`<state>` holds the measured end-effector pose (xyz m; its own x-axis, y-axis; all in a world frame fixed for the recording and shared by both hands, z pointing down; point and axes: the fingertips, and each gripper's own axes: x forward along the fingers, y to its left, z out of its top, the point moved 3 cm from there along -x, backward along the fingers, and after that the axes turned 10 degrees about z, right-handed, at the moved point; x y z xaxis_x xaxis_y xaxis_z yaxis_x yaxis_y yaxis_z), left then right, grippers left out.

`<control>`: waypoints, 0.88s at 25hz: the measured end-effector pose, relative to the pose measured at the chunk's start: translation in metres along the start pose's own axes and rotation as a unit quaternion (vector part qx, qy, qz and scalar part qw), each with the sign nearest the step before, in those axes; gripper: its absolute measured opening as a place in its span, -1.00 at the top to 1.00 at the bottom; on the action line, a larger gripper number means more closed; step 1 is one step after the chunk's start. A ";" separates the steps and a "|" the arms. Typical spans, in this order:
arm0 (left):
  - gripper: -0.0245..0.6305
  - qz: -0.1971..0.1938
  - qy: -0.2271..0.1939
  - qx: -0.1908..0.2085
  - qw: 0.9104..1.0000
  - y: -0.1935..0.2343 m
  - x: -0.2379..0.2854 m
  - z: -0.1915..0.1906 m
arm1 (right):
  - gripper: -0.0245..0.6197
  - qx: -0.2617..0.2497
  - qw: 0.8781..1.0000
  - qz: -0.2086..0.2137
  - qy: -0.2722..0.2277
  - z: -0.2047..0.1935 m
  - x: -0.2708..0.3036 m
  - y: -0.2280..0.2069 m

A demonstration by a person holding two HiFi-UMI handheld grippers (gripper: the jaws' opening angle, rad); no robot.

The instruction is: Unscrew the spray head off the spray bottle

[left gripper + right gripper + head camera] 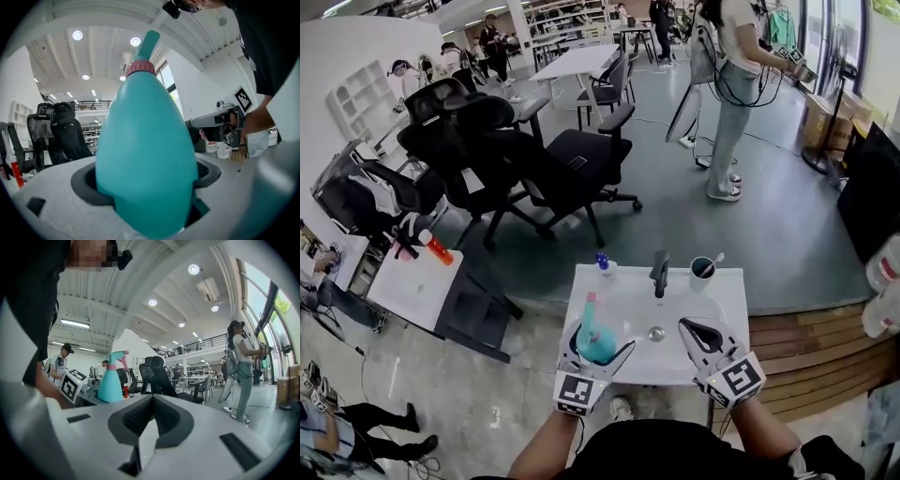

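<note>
Head view | left gripper (600, 354) pinching teal egg-shaped plastic spray bottle (145, 154) | right gripper (694, 328) pressed together, empty, 3 o'clock | next: spread it, clamp pink spray-head collar (140, 68) squarely, twist

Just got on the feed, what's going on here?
A person holds two grippers over a white basin. The left gripper has its jaws clamped on the body of the teal spray bottle, held upright. The spray head is not yet unscrewed. The right gripper is shut, empty, and clear of the bottle.
</note>
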<state>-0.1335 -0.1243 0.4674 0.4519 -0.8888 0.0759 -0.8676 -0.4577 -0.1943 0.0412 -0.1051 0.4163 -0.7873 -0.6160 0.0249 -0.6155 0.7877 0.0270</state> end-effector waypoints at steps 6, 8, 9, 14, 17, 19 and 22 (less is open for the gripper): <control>-0.52 -0.039 0.001 -0.004 0.999 0.029 0.019 -0.015 | 0.91 0.020 0.999 0.035 -0.030 0.017 0.050 0.023; -0.52 -0.053 0.003 -0.002 0.999 0.031 0.023 -0.021 | 0.91 0.020 0.997 0.059 -0.038 0.024 0.064 0.035; -0.52 -0.061 0.003 0.000 0.998 0.032 0.025 -0.023 | 0.90 0.021 0.996 0.074 -0.038 0.027 0.072 0.041; -0.52 -0.091 -0.001 0.010 0.996 0.027 0.039 -0.027 | 0.43 0.028 0.991 0.128 -0.025 0.040 0.104 0.066; -0.52 -0.099 0.000 0.022 0.995 0.018 0.046 -0.028 | 0.36 0.026 0.990 0.138 -0.021 0.042 0.113 0.070; -0.52 -0.100 0.005 0.029 0.995 0.011 0.051 -0.030 | 0.35 0.030 0.990 0.137 -0.013 0.042 0.116 0.065; -0.52 -0.092 0.017 0.044 0.995 -0.002 0.060 -0.030 | 0.35 0.034 0.991 0.132 -0.005 0.039 0.115 0.054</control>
<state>-0.1110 -0.1772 0.5012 0.5931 -0.7909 0.1507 -0.7487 -0.6106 -0.2582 -0.0838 -0.1328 0.3816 -0.9209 -0.3896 0.0125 -0.3897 0.9198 -0.0459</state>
